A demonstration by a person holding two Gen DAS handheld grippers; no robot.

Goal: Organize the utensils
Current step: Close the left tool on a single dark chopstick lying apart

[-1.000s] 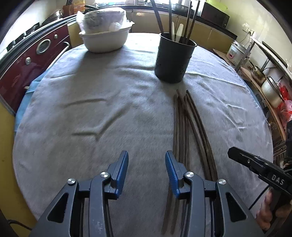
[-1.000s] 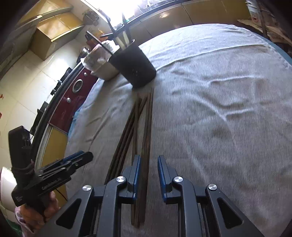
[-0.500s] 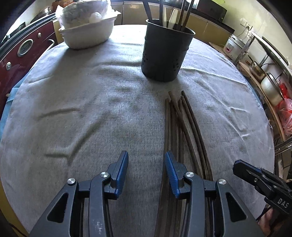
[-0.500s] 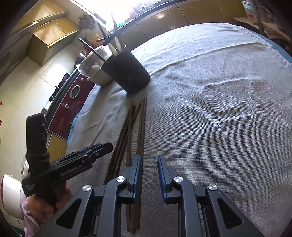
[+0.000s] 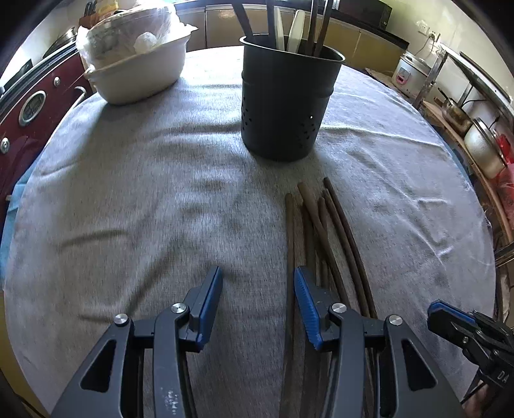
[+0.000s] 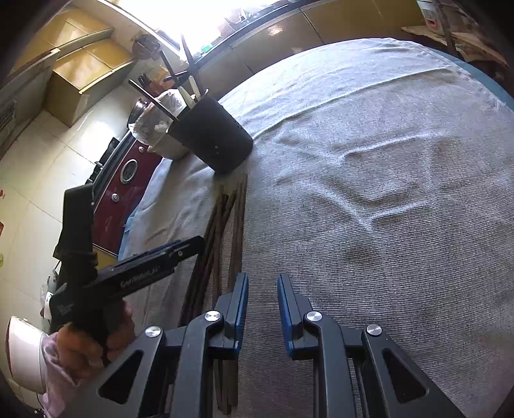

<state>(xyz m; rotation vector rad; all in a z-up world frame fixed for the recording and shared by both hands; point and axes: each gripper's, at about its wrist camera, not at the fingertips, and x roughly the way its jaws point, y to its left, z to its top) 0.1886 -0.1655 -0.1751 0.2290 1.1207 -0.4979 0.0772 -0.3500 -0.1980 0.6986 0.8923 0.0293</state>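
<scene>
You see a white plastic basin [image 5: 141,77] holding a clear bag on the round counter's grey cloth [image 5: 144,199], beside a dark red appliance [image 5: 29,109]; a white rice cooker [image 5: 409,72] stands far right.

Left tongs [image 5: 258,300] parted above grey cloth [image 5: 144,193] — brown chopsticks [image 5: 324,231] alongside, black holder [image 5: 286,103] beyond

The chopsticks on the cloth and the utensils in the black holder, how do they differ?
The chopsticks lie flat on the grey cloth in a loose bundle; the utensils stand upright in the holder. The chopsticks are all dark brown sticks; the utensils are mixed, with dark sticks and pale flat handles. The chopsticks lie loose in front of the holder; the utensils are already stowed. Both groups are long and slim.
</scene>
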